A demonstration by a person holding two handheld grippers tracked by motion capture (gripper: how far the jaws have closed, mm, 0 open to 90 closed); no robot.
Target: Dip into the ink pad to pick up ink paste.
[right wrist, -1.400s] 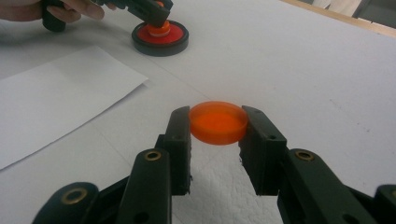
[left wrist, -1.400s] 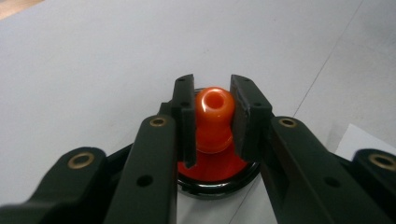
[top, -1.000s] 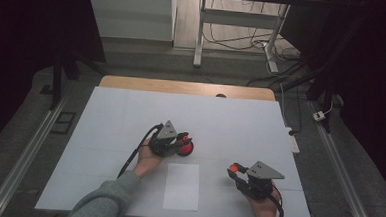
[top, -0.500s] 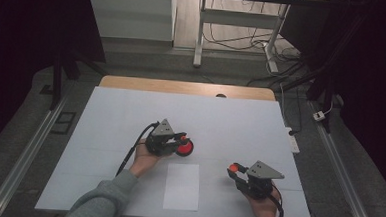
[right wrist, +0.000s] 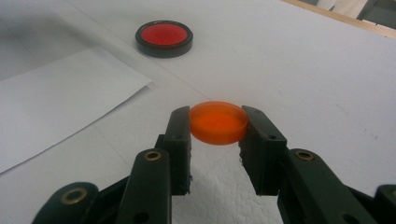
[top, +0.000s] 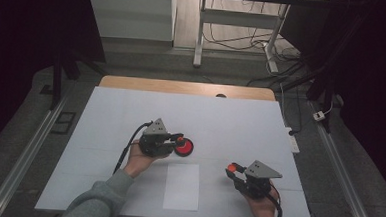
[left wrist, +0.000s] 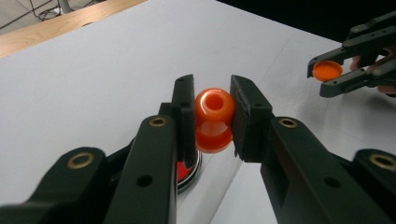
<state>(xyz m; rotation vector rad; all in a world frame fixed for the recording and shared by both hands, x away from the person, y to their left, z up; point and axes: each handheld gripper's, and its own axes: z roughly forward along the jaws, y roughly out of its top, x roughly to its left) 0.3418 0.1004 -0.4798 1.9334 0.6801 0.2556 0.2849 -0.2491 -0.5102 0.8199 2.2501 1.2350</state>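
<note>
My left gripper point(left wrist: 212, 116) is shut on an orange knob-shaped piece point(left wrist: 214, 122) with a hole in its rounded top. It holds the piece just above a round red pad in a black case point(left wrist: 184, 171). In the high view this gripper point(top: 178, 138) sits mid-table beside the red pad point(top: 184, 147). My right gripper point(right wrist: 217, 125) is shut on a flat orange cap point(right wrist: 218, 122), held low over the white table. From above it lies near the front right point(top: 232, 169). The left gripper view also catches the right gripper point(left wrist: 327, 74) with the cap point(left wrist: 326, 71).
A white paper sheet point(top: 182, 186) lies flat between the two hands near the front edge, and its corner point(right wrist: 60, 98) reaches toward the red pad point(right wrist: 164, 36). The white table cover point(top: 230, 120) ends at a wooden strip point(top: 182, 87) at the back.
The left hand and its gripper have edged slightly left and back, so more of the red pad shows beside it. The right gripper has stayed where it was.
</note>
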